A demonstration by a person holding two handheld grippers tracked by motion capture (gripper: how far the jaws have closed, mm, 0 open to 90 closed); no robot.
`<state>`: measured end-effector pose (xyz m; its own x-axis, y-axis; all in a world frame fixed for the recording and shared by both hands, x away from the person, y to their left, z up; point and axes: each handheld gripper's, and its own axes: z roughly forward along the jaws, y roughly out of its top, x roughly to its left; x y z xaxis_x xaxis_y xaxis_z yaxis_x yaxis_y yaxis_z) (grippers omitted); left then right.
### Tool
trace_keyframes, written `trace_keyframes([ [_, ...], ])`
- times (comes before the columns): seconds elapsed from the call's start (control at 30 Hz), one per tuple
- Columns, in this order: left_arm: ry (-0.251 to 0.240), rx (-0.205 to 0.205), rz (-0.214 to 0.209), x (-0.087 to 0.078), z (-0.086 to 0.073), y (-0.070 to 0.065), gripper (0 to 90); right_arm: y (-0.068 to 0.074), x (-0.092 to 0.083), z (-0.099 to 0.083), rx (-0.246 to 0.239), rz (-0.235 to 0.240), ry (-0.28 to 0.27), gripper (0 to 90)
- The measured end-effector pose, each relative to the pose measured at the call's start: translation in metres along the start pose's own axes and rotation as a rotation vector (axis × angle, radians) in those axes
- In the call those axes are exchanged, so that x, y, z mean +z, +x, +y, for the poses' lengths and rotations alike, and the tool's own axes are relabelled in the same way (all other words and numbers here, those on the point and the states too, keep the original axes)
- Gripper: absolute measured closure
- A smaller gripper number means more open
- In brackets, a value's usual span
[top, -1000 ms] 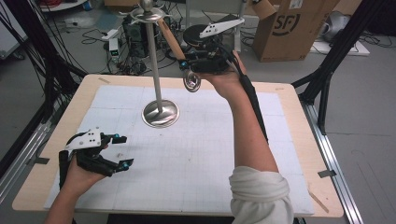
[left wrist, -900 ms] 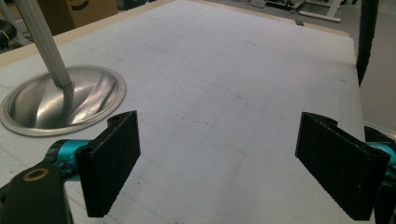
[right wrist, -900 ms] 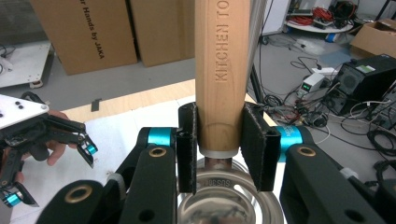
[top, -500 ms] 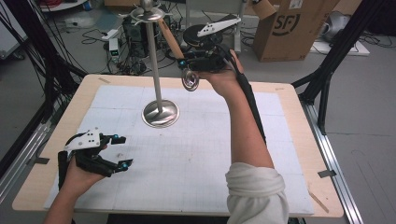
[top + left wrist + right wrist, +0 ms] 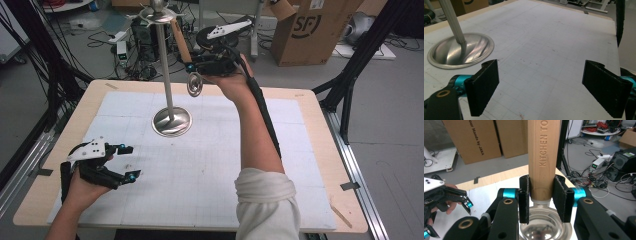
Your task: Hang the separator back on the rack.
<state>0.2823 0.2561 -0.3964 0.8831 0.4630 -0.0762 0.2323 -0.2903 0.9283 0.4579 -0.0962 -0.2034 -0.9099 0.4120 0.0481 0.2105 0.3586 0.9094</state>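
A steel stand rises from a round base (image 5: 171, 121) (image 5: 461, 51) at the table's back middle, its pole (image 5: 164, 60) topped by a hook ring. My right gripper (image 5: 191, 66) (image 5: 542, 197) is raised just right of the pole, shut on the wooden handle (image 5: 181, 42) (image 5: 544, 150) of a kitchen ladle. The handle's upper end leans toward the stand's top and its shiny metal bowl (image 5: 194, 84) (image 5: 541, 227) hangs below the jaws. My left gripper (image 5: 129, 161) (image 5: 549, 92) rests low at the front left, open, with only the white mat between its jaws.
A gridded white mat (image 5: 210, 165) covers the wooden table (image 5: 320, 150). Cardboard boxes (image 5: 315, 25), cables and electronics (image 5: 142, 35) sit on the floor behind. Black frame legs (image 5: 350, 85) stand at the right, more struts at the left.
My right gripper has carried the ladle a little left and slightly down, closer to the stand's pole. The left gripper has stayed still.
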Motion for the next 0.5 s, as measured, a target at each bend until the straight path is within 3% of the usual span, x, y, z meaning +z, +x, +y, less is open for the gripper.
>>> trace_keyframes([
  [0.5,0.005,-0.006,-0.002,0.001,-0.002,0.001,14.6,-0.002,0.014,0.005,-0.011,0.009,0.026,68.4],
])
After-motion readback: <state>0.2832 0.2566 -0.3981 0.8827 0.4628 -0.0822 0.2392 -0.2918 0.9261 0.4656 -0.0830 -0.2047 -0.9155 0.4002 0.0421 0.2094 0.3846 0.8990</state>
